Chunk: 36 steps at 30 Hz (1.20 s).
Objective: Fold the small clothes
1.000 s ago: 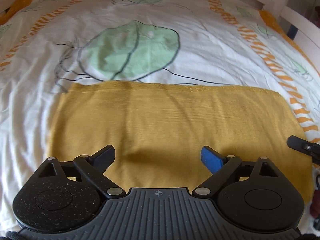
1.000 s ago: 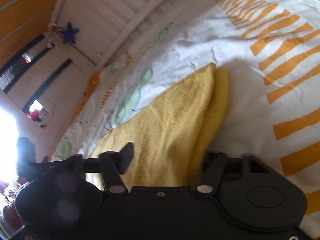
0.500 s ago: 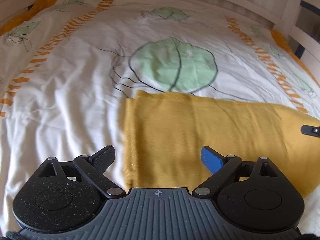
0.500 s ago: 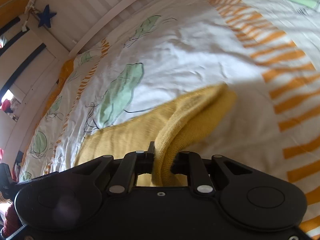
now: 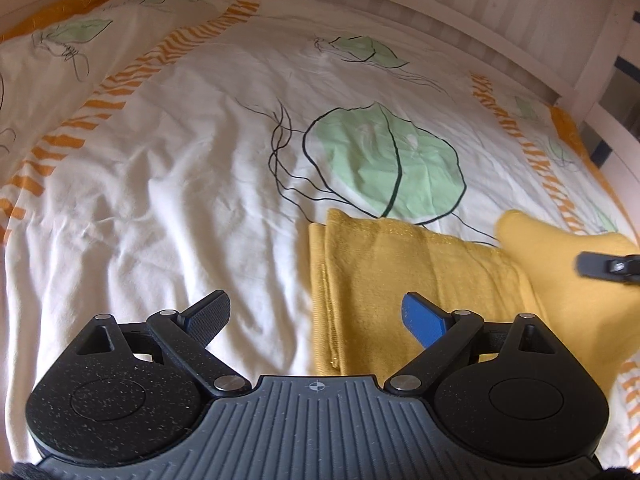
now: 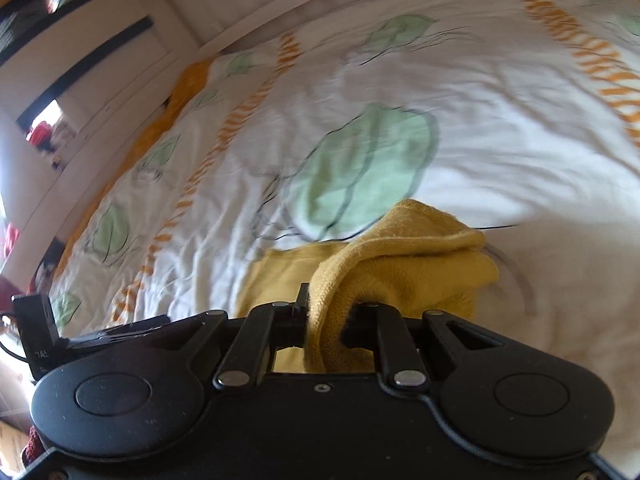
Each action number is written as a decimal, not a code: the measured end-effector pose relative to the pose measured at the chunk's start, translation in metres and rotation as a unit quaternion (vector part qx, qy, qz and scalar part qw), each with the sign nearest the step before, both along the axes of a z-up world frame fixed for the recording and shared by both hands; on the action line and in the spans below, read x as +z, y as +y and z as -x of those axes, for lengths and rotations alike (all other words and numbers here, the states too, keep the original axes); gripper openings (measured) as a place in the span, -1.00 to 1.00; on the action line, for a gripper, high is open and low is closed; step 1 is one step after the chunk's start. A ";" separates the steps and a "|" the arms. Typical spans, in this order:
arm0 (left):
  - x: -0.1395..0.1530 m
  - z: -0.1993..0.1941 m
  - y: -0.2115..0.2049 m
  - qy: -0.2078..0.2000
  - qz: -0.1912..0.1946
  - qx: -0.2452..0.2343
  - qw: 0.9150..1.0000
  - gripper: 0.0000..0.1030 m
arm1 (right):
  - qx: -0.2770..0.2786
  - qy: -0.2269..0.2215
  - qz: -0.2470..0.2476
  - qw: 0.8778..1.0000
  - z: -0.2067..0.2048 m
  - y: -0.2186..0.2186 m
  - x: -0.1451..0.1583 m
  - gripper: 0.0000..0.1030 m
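Observation:
A yellow knit garment [image 5: 400, 272] lies folded on the bed cover, its left edge doubled over. My left gripper [image 5: 316, 316] is open just above its near left edge, with the black finger over the white cover and the blue finger [image 5: 424, 316] over the cloth. My right gripper [image 6: 326, 312] is shut on the garment's right end [image 6: 400, 268] and holds it lifted and bunched over the flat part. The lifted end [image 5: 560, 264] shows at the right of the left wrist view, with part of the right gripper [image 5: 608, 266] on it.
The bed cover [image 5: 180, 200] is white with green leaf prints and orange stripes. A white slatted bed rail [image 5: 500, 20] runs along the far side and right. White cupboard fronts [image 6: 100, 60] stand beyond the bed in the right wrist view.
My right gripper shut on the garment's right end, lifted it and carried it leftward over the rest. My left gripper slid left, from over the middle of the garment to its left edge.

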<state>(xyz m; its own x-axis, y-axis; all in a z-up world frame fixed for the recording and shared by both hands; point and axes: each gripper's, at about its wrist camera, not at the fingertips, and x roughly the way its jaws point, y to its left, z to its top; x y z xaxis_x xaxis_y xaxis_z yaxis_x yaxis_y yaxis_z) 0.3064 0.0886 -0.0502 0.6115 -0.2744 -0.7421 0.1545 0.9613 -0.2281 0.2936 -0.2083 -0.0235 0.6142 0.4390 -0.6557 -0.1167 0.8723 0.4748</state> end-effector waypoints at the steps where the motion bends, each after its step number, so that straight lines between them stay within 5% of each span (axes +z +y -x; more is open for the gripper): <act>1: 0.000 0.000 0.002 0.001 0.002 0.001 1.000 0.81 | 0.006 0.003 0.002 1.000 -0.004 0.011 -0.003 -0.60; 9: -0.001 -0.003 0.016 0.009 0.020 0.011 1.000 0.81 | 0.066 0.023 0.077 0.995 -0.020 0.093 -0.030 -0.59; 12: -0.003 -0.004 0.022 0.015 0.026 0.020 0.999 0.81 | 0.084 0.028 0.126 0.988 -0.023 0.117 -0.042 -0.45; 16: -0.001 -0.005 0.031 0.014 0.032 0.034 0.999 0.81 | 0.105 0.023 0.122 0.987 -0.017 0.132 -0.047 -0.13; 27: -0.001 -0.009 0.044 0.019 0.043 0.057 0.997 0.81 | 0.132 -0.059 0.088 0.986 0.001 0.133 -0.020 -0.08; 36: -0.004 -0.005 0.027 0.020 0.031 0.027 0.999 0.81 | 0.100 -0.051 0.109 0.988 0.027 0.097 -0.040 0.00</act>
<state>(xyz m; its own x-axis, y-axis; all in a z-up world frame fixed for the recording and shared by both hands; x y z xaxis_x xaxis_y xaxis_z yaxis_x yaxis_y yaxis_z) 0.3115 0.1156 -0.0546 0.5970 -0.2881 -0.7487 0.0917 0.9517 -0.2931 0.2665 -0.1112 -0.0630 0.5983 0.4130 -0.6867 -0.3342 0.9075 0.2545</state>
